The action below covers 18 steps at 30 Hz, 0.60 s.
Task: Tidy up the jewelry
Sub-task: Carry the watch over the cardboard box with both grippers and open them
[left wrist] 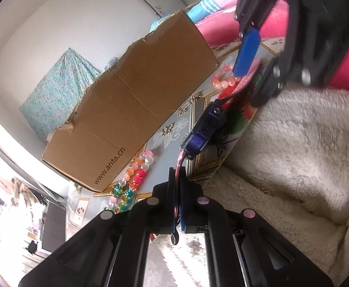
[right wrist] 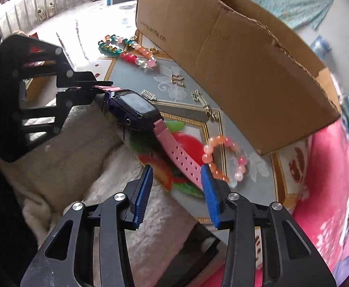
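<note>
While the watch hangs between the two tools, these lines run from the biggest thing down.

Cardboard box (right wrist: 234,71): it stands open on the surface (right wrist: 131,71) behind everything, and I judge it the likely home for the jewelry, so the watch needs a clear path over its near wall.

Left tool (right wrist: 88,88): its fingers are pressed together on one pink strap end, carrying the watch level above the surface; it should hold steady while the other end is taken.

Right tool (right wrist: 177,186): its blue pads stand apart with the free strap end between them, not yet pinched. Closing squarely across the strap's width, short of the tip, should stop it slipping.

Watch (right wrist: 136,107): dark case, pink perforated strap, raised off the surface beside a fleecy cream blanket (right wrist: 78,143).

Bead bracelet (right wrist: 222,157): it lies just beyond the right pad; closing must not snag it.

Right view only: watch face, strap holes, the gap between the pads.

Left view only: the strap edge-on in the shut fingers and the right tool's pad (left wrist: 247,52) from the side.
</note>
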Each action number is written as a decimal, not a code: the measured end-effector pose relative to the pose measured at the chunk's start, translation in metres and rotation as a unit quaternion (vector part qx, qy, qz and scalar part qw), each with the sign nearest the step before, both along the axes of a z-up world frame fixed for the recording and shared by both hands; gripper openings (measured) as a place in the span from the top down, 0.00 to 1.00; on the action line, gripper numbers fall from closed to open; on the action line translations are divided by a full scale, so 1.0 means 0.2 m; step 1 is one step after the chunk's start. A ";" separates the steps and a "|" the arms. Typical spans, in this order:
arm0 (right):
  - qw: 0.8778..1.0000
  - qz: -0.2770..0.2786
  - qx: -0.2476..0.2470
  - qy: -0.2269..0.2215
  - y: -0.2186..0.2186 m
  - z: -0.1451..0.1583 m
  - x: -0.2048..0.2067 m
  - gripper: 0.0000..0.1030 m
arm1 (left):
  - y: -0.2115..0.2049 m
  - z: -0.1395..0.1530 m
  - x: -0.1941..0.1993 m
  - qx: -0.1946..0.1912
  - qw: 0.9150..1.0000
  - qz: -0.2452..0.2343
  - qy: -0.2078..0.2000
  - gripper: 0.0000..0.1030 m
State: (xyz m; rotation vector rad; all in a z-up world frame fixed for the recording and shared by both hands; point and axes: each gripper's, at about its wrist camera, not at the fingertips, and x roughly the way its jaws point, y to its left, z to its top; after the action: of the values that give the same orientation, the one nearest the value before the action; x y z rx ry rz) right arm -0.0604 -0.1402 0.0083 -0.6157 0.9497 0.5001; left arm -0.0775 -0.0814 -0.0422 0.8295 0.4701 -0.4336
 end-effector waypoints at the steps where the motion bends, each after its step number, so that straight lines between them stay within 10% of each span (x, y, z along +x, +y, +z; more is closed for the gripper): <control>1: 1.000 0.003 0.008 -0.008 0.00 0.00 -0.01 0.63 | 0.01 0.01 0.01 -0.003 1.000 0.002 0.002 0.97; 5: 0.999 0.005 0.039 -0.030 0.04 0.01 -0.05 0.65 | 0.03 0.02 0.03 -0.019 1.000 0.009 0.013 0.97; 7: 0.998 -0.007 0.055 -0.027 0.07 -0.02 -0.04 0.89 | 0.05 0.04 0.06 -0.029 0.999 0.014 0.023 0.97; 18: 0.990 -0.038 0.123 -0.055 -0.04 0.34 0.01 0.99 | 0.13 0.43 0.14 -0.088 0.995 0.025 0.041 0.97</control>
State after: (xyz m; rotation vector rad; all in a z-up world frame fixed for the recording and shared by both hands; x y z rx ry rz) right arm -0.0581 -0.1486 0.0768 -0.3779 0.7884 0.5005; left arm -0.0497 -0.0548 0.0444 0.6297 0.5196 -0.4578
